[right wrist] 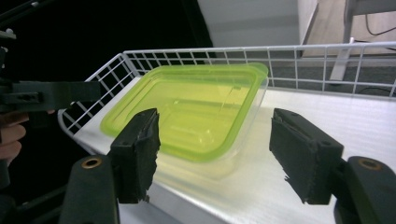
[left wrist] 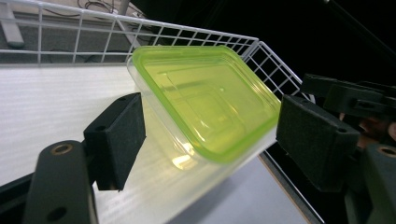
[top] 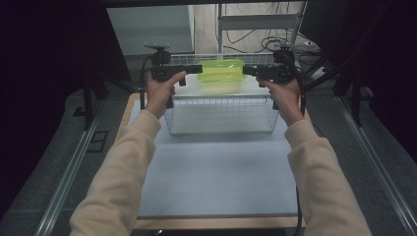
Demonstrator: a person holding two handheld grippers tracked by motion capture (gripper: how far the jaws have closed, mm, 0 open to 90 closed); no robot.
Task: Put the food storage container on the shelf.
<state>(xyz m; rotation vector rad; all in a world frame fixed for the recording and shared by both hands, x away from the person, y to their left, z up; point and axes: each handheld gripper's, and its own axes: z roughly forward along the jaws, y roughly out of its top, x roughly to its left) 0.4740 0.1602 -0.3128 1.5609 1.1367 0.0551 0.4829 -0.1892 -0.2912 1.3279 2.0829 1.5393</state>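
No readable text, label, brand, number or sign appears on anything in these pictures.

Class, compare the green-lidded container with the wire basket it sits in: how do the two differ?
The container has solid, see-through walls and a yellow-green lid; the basket is open white wire mesh. The container is small and covers one far part of the floor; the basket is far wider. Both are rectangular.
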